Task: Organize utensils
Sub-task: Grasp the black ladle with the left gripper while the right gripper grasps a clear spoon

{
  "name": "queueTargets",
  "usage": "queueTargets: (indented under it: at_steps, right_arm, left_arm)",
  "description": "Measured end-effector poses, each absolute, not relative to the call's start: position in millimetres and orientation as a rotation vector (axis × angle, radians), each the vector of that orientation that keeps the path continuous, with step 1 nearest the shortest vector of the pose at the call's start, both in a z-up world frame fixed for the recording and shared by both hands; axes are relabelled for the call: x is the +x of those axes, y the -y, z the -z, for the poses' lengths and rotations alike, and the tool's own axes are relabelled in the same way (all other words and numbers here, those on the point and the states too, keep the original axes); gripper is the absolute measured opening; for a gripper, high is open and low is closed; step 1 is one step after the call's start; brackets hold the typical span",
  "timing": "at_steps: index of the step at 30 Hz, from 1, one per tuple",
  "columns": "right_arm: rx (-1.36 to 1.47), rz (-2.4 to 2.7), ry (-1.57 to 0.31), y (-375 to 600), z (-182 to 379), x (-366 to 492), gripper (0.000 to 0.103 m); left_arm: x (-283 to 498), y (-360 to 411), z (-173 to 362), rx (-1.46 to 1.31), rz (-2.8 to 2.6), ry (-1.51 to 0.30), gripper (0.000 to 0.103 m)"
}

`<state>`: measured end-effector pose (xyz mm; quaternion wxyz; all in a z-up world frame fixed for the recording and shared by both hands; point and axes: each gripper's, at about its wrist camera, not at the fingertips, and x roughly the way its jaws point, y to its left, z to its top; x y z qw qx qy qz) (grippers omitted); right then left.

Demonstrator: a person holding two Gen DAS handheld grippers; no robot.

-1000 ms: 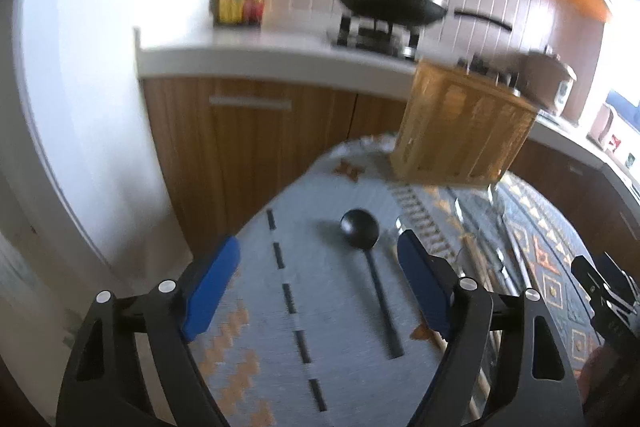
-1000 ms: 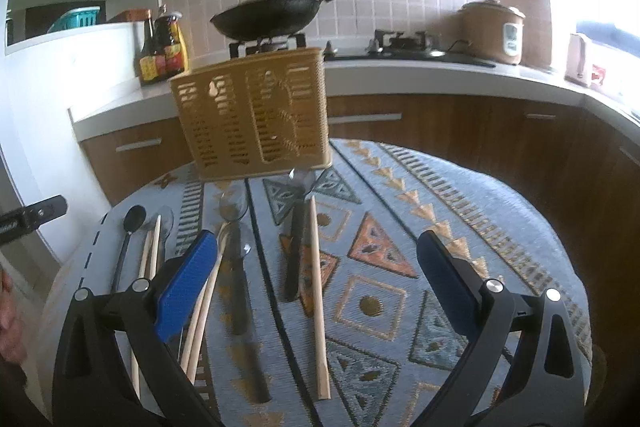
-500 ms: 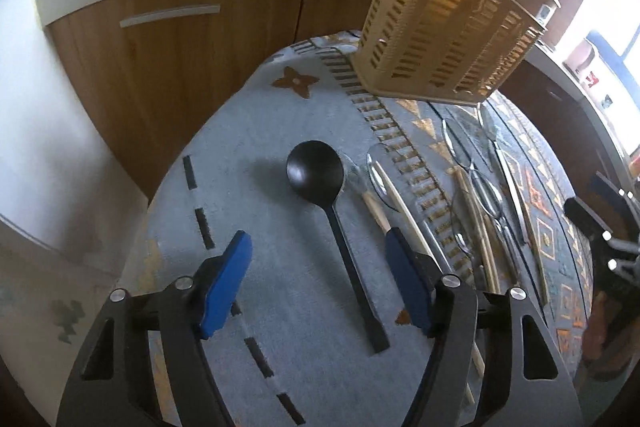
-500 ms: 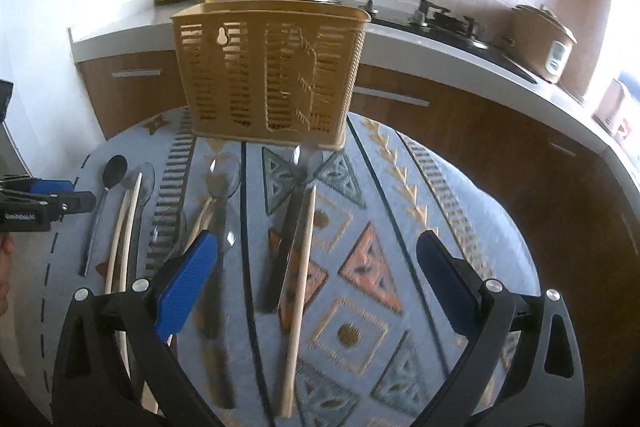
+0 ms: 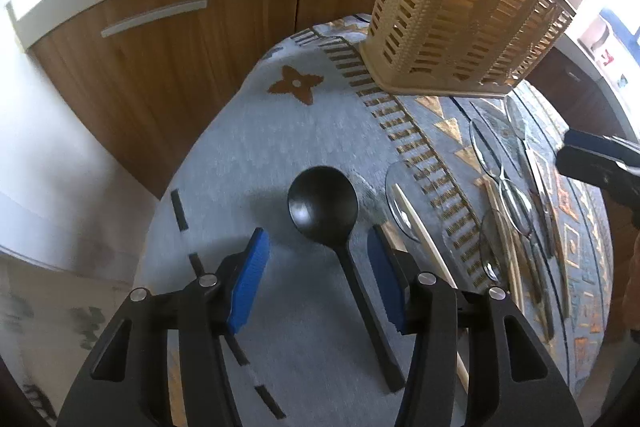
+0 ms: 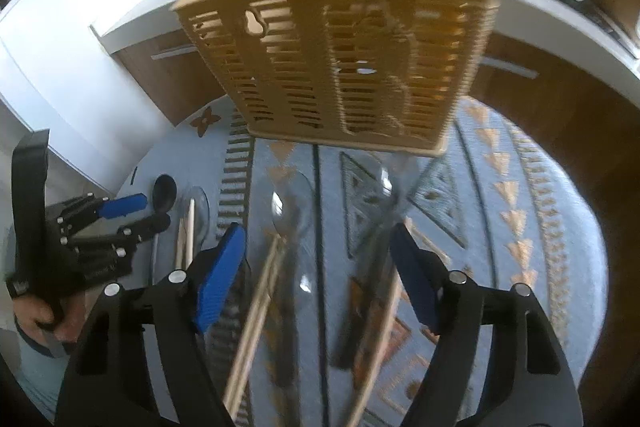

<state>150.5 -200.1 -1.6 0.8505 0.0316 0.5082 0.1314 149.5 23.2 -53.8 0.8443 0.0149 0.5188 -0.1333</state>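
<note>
While both sets of tongs narrow over a patterned tablecloth (image 5: 320,131), neither grips anything yet. Left gripper (image 5: 318,281), jaws just closing but spread w/ a gap each side, straddles the neck of a black spoon (image 5: 323,209) lying flat on the cloth, bowl toward the cabinets. Right gripper (image 6: 318,273), also just closing & apart, hovers over a pair of wooden chopsticks (image 6: 256,303) & a clear spoon (image 6: 292,211), dark-handled cutlery beside them. Beyond stands the tan slotted utensil basket (image 6: 340,67), upright at the cloth's far edge. Risk, judging from here: the right jaws span several close-packed pieces, so they may pinch two at once or scatter the rest; the spoon's thin handle may twist out of the left pads.
</note>
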Motion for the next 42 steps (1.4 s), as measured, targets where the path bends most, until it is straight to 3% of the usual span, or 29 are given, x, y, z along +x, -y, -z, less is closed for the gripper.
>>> queueTargets:
  at_steps: [11,17,22,26,29,33,36,37,38,40,42]
  right_arm:
    - [0.078,-0.303,-1.211,173.3,31.1,202.5,0.07]
    - [0.045,-0.327,-1.24,158.9,33.7,209.3,0.061]
    - [-0.022,-0.311,-1.255,139.4,45.0,217.0,0.054]
    - [-0.055,-0.299,-1.254,130.6,47.0,217.2,0.046]
    - [-0.054,-0.291,-1.262,127.7,49.8,216.2,0.046]
    - [-0.09,-0.281,-1.264,121.9,51.6,216.5,0.046]
    - [-0.143,-0.265,-1.254,119.6,50.2,212.0,0.046]
    - [-0.161,-0.258,-1.249,118.8,49.3,207.3,0.043]
    - [-0.188,-0.241,-1.236,115.7,50.3,205.4,0.032]
    - [-0.18,-0.257,-1.233,113.6,52.6,199.9,0.03]
    - [-0.171,-0.267,-1.227,115.0,54.2,195.3,0.03]
  left_arm:
    - [176.3,-14.0,56.7,0.049,0.265,-1.075,0.05]
    - [186.0,-11.1,54.5,0.045,0.263,-1.082,0.052]
    - [194.9,-15.9,53.3,0.075,0.251,-1.093,0.035]
    - [200.9,-24.8,51.5,0.043,0.279,-1.126,0.034]
    - [206.4,-28.8,52.6,0.028,0.284,-1.14,0.035]
    - [208.3,-31.4,52.7,0.027,0.281,-1.16,0.051]
    - [207.8,-32.2,53.8,0.049,0.259,-1.152,0.051]
    - [207.9,-31.3,53.8,0.055,0.252,-1.15,0.049]
    - [208.2,-30.7,53.7,0.063,0.239,-1.144,0.048]
    - [199.6,-23.0,55.8,0.099,0.201,-1.126,0.036]
    - [192.5,-23.1,55.5,0.106,0.204,-1.115,0.036]
